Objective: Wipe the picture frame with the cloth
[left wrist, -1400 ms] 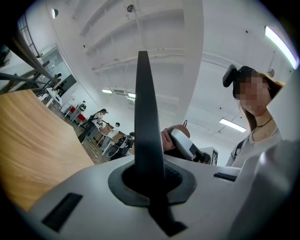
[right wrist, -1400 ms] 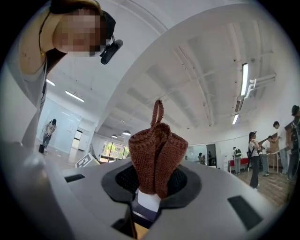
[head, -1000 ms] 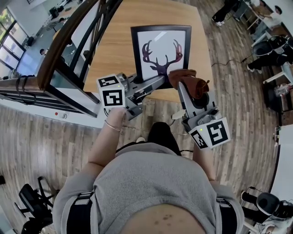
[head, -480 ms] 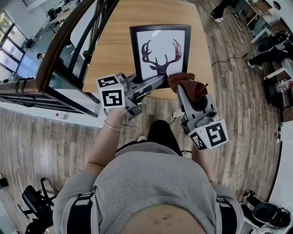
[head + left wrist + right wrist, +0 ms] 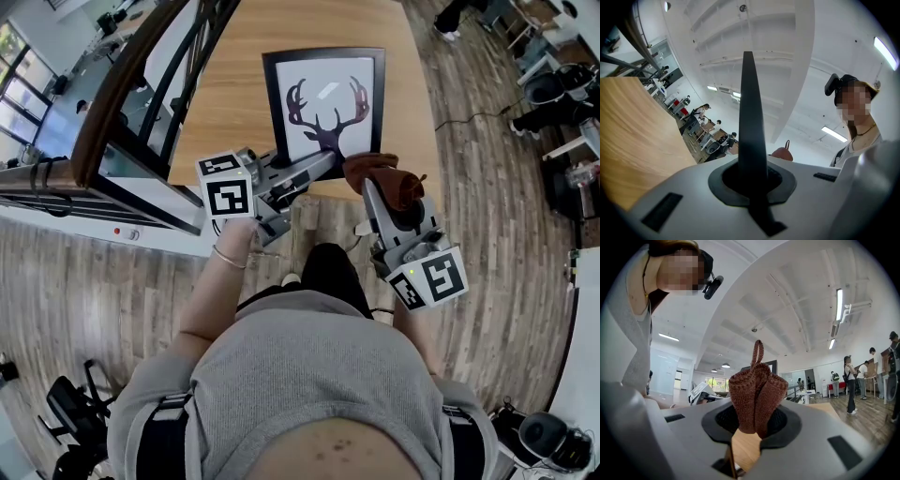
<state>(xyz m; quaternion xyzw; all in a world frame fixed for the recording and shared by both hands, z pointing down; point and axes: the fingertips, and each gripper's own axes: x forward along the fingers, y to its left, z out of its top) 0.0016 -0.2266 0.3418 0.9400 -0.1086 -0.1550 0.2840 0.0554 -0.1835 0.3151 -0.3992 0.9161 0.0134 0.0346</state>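
Black picture frame [image 5: 323, 103] w/ dark antler print, upper centre; left claw [image 5: 325, 161] clamps its bottom edge, right claw [image 5: 368, 187] grips brown knit cloth [image 5: 386, 174]

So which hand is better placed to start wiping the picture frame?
Right, probably: the right gripper is shut on the brown cloth, right by the picture frame. The left gripper is clamped on the frame's near edge, steadying it.
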